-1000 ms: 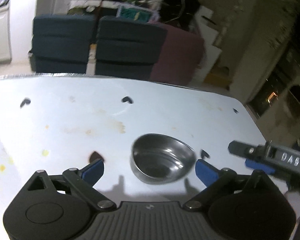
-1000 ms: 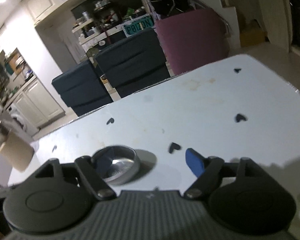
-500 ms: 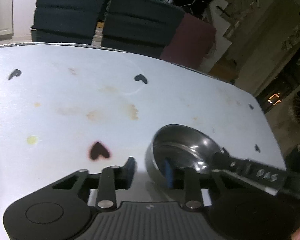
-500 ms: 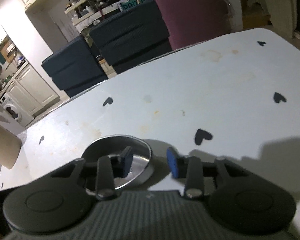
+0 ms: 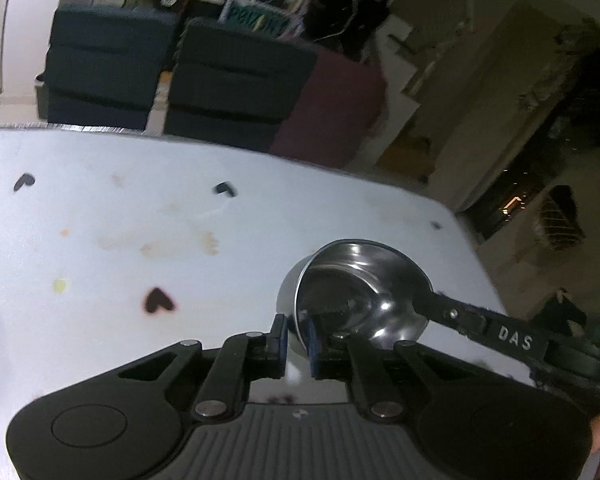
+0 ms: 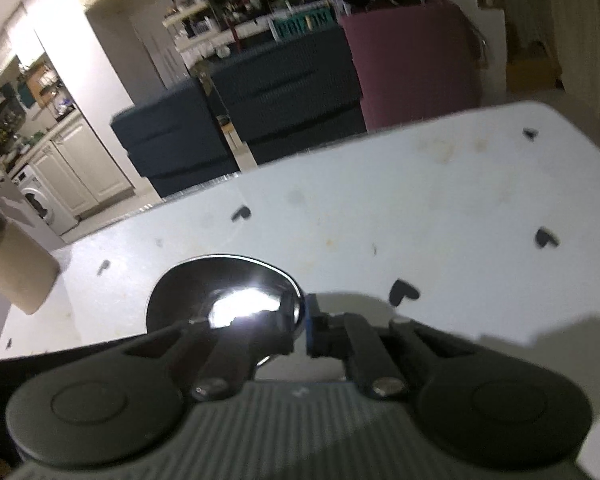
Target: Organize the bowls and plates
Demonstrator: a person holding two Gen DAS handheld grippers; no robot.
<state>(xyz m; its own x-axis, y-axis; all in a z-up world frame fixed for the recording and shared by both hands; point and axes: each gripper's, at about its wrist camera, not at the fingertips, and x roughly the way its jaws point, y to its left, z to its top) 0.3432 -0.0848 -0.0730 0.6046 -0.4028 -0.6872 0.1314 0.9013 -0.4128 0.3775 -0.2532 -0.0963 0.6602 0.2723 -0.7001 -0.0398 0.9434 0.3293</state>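
Near the right edge of the tabletop (image 5: pixel 100 248), left wrist view: steel bowl (image 5: pixel 356 300) tipped up off the surface, left gripper (image 5: pixel 296 340) clamped on its near rim, one blue pad outside the wall, one inside. Jaws have just been closing, rim between them. Right gripper (image 5: pixel 424 304) reaches in from the right onto the bowl's far-right rim. Black heart marks and stains dot the white top.

Right wrist view: same bowl (image 6: pixel 224 296) low centre-left, right gripper (image 6: pixel 300 324) pinching its rim, jaws just closed on it. Dark chairs (image 6: pixel 284 92) stand beyond the far edge.
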